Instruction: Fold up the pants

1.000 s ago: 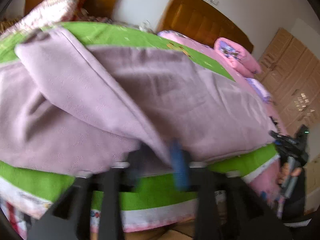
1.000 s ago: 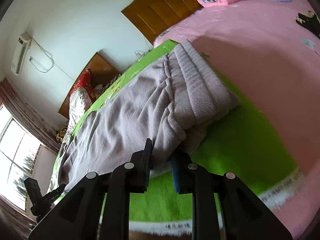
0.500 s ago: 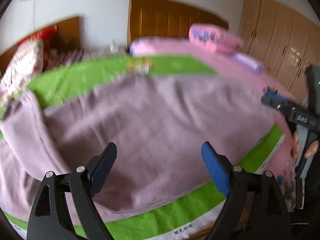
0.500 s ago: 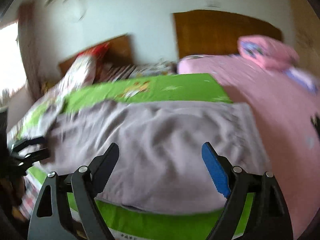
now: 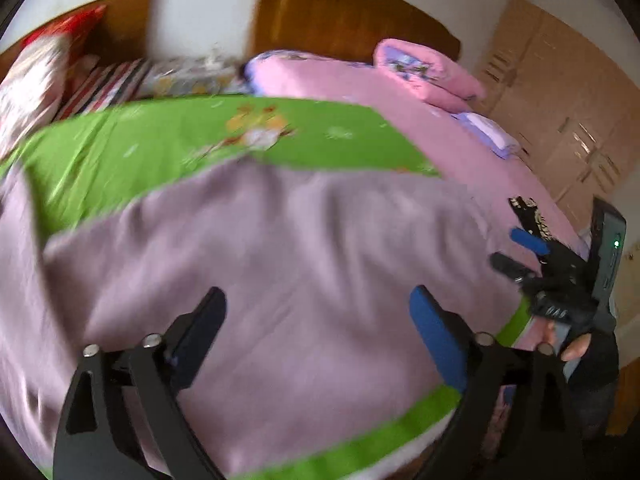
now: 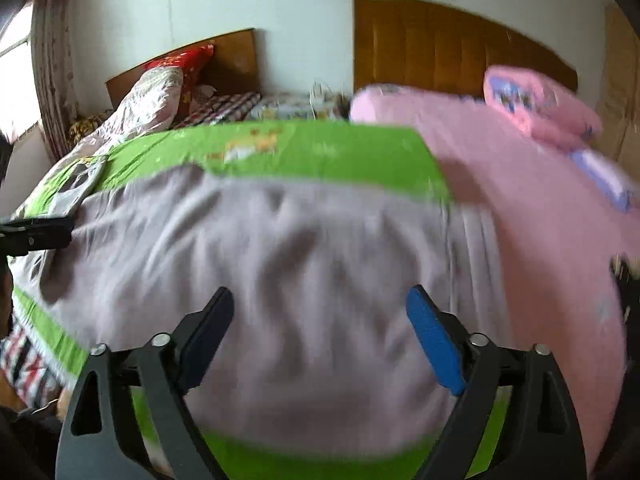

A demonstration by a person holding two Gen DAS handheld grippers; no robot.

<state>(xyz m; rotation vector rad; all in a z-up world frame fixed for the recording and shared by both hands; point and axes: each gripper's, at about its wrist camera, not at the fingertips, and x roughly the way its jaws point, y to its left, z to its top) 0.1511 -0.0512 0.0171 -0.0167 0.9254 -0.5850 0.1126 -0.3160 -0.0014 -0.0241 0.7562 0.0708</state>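
Observation:
Mauve pants [image 5: 280, 272] lie spread sideways over a green mat [image 5: 192, 132] on the bed, their ribbed waistband [image 6: 476, 248] at the right end. My left gripper [image 5: 318, 316] hangs above the cloth, its jaws still opening, with nothing between them. My right gripper [image 6: 320, 316] hovers over the waist end, its jaws also still opening and nothing held. In the left wrist view the right gripper [image 5: 516, 252] shows at the far right, held by a gloved hand [image 5: 588, 352]. The left gripper's finger [image 6: 36, 234] pokes in at the left edge of the right wrist view.
A pink bedspread [image 6: 540, 208] covers the bed to the right, with a folded pink quilt [image 6: 540, 108] and a small dark item [image 5: 528, 212] on it. Red and patterned pillows [image 6: 160, 84] lie by the far headboard. Wooden wardrobes [image 5: 568, 120] line the right wall.
Both grippers let go of the pants, opened wide and drew back and up from the cloth. The lifted fold now lies flat. Both wrists rolled level.

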